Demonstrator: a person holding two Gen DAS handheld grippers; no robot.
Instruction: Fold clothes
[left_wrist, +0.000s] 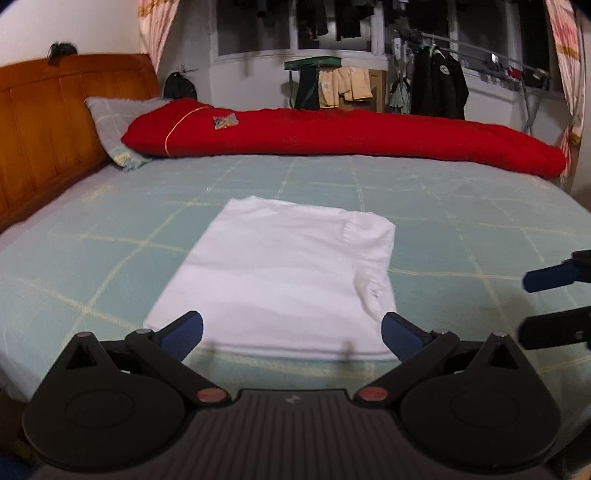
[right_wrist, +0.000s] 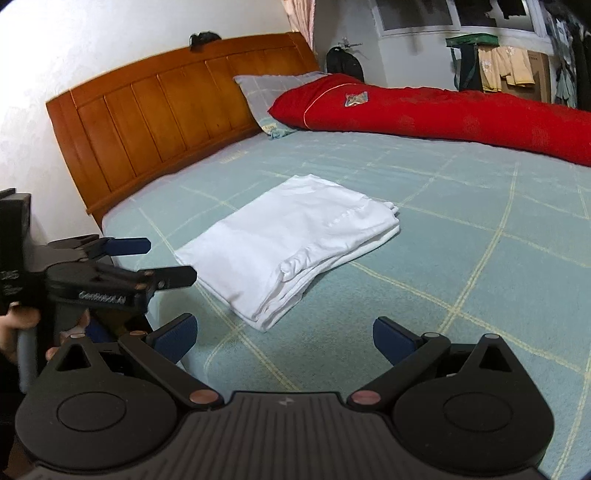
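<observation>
A white garment (left_wrist: 280, 273) lies folded into a flat rectangle on the pale green checked bedsheet (left_wrist: 92, 229). In the right wrist view the same folded garment (right_wrist: 291, 240) shows stacked layers at its near edge. My left gripper (left_wrist: 291, 332) is open just above the garment's near edge, holding nothing; it also shows at the left of the right wrist view (right_wrist: 162, 258), held by a hand (right_wrist: 22, 325). My right gripper (right_wrist: 282, 338) is open over bare sheet, to the right of the garment and apart from it. Its fingers (left_wrist: 554, 277) enter the left wrist view at the right edge.
A red quilt (left_wrist: 332, 136) lies rolled along the far side of the bed, beside a checked pillow (left_wrist: 114, 122). A wooden headboard (right_wrist: 166, 107) stands on the left. Clothes hang on a drying rack (left_wrist: 439, 85) beyond the bed.
</observation>
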